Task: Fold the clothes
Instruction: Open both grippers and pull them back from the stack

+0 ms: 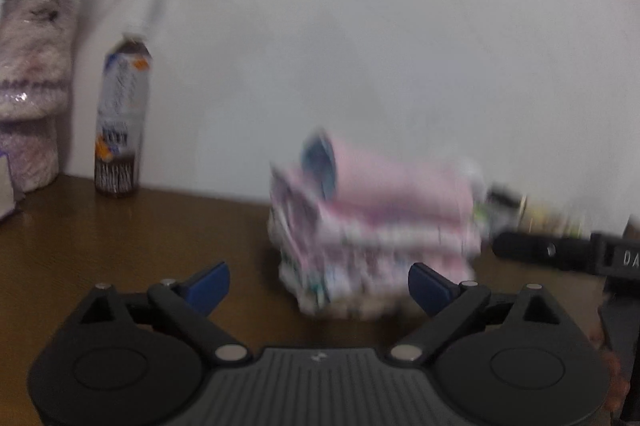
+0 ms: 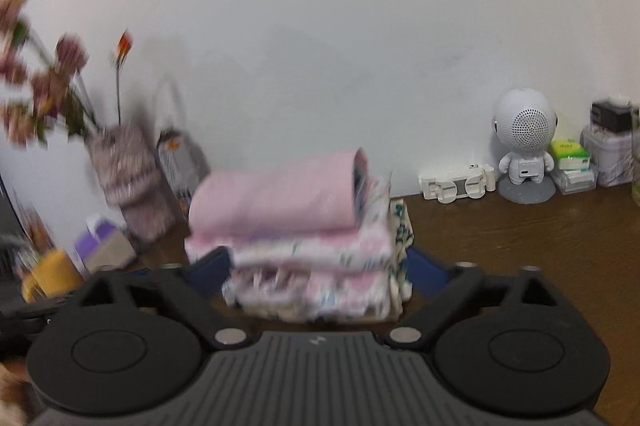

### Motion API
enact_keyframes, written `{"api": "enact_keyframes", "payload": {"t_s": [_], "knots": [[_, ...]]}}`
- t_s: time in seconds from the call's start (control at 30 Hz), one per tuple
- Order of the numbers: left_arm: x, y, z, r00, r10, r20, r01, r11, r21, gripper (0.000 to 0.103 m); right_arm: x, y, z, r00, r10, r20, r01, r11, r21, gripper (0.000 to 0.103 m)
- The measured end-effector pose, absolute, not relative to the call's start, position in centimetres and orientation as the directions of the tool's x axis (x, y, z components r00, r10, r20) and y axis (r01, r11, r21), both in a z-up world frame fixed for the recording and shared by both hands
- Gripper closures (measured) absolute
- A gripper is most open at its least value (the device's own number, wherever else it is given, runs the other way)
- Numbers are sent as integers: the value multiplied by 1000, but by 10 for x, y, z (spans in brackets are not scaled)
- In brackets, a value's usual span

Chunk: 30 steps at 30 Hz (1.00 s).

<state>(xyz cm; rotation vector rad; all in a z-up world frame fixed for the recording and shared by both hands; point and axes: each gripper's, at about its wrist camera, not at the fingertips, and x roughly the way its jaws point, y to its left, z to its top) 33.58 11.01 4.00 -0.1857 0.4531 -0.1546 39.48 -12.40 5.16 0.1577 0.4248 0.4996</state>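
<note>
**Folded stack on the counter, both jaws wide and empty**

The stack of folded clothes (image 2: 296, 238) sits on the brown counter (image 2: 520, 238), close to the white wall (image 2: 320, 26). A plain pink piece lies on top; patterned pink and white pieces lie beneath it. The edges are blurred in both views.

Left gripper (image 1: 318, 284): jaws spread wide, nothing between the blue pads; the stack stands just beyond the tips. Right gripper (image 2: 318, 268): jaws likewise spread wide, the pads at either side of the stack's lower layers; contact cannot be told.

Left of the stack: a vase of flowers (image 2: 128, 178) and a bottle (image 1: 120, 118). Right of it: a white robot figure (image 2: 526, 154) and small boxes along the wall.
</note>
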Motion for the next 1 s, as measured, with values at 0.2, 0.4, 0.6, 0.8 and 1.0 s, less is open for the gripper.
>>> {"api": "enact_keyframes", "payload": {"t_s": [0.2, 0.4, 0.6, 0.8, 1.0], "knots": [[316, 107, 31, 880, -127, -458, 37, 979, -200, 6, 377, -107, 33, 778, 458, -429, -417, 888, 193, 1], [281, 95, 33, 855, -54, -515, -33, 987, -157, 6, 346, -110, 26, 764, 444, -468, -400, 895, 197, 0], [246, 85, 31, 841, -33, -541, -57, 987, -148, 6, 306, -117, 21, 765, 410, -497, -364, 911, 192, 0], [210, 75, 31, 833, -30, -552, -43, 992, -119, 4, 262, -125, 22, 780, 372, -504, -329, 928, 177, 0], [165, 65, 34, 829, -18, -559, -48, 993, -104, 4, 217, -134, 25, 783, 361, -506, -311, 933, 183, 0]]}}
